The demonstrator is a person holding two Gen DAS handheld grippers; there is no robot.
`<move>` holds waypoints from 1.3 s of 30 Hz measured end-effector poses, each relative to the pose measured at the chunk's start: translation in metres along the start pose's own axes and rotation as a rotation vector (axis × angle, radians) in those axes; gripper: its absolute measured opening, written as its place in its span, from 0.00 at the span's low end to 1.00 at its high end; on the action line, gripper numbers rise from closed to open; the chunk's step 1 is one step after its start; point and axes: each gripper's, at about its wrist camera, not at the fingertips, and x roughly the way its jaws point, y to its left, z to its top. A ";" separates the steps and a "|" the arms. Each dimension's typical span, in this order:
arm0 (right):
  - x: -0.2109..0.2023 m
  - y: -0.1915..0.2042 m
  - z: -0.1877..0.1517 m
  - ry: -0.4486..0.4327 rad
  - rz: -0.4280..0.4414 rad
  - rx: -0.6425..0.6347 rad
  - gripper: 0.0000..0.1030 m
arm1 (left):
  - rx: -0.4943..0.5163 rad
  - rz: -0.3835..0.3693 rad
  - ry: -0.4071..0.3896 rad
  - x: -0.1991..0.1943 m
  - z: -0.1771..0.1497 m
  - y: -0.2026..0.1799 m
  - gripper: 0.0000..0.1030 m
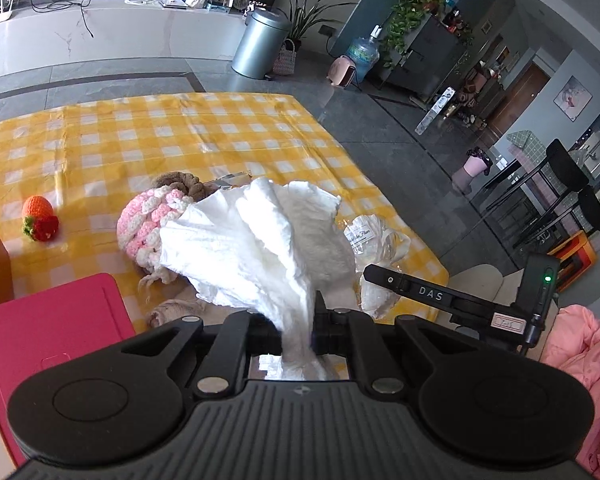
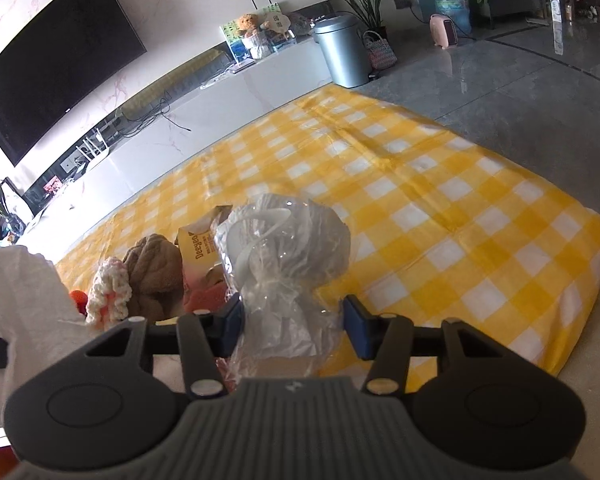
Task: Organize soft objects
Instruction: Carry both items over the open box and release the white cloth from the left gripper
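My left gripper (image 1: 300,320) is shut on a white cloth (image 1: 256,240) and holds it above the yellow checked tablecloth (image 1: 140,140); the cloth also shows in the right wrist view (image 2: 24,292). Behind it lie a pink and white knitted item (image 1: 144,220) and a brown knitted item (image 1: 176,179). A crocheted orange and red fruit (image 1: 40,218) lies at the left. My right gripper (image 2: 296,320) is open, its blue pads on either side of a clear plastic bag holding white things (image 2: 284,248). That bag also shows in the left wrist view (image 1: 374,240).
A pink tray (image 1: 52,344) sits at the near left. A snack packet (image 2: 198,244) stands beside the brown knit (image 2: 152,268). A pink garment (image 1: 584,364) lies at the right. The table edge (image 2: 580,320) drops to grey floor with a bin (image 2: 342,50).
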 end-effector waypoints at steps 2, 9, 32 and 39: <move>-0.003 0.001 0.000 -0.016 -0.083 -0.022 0.51 | 0.011 -0.006 -0.026 -0.014 -0.001 -0.003 0.11; -0.046 0.016 0.002 -0.115 -0.160 -0.108 0.50 | 0.005 -0.032 -0.106 -0.059 -0.008 -0.005 0.11; -0.119 0.263 -0.064 -0.064 0.433 -0.459 0.50 | -0.145 0.249 -0.177 -0.195 -0.077 0.098 0.11; -0.085 0.321 -0.103 0.050 0.464 -0.601 0.50 | -0.053 0.377 -0.039 -0.183 -0.092 0.125 0.11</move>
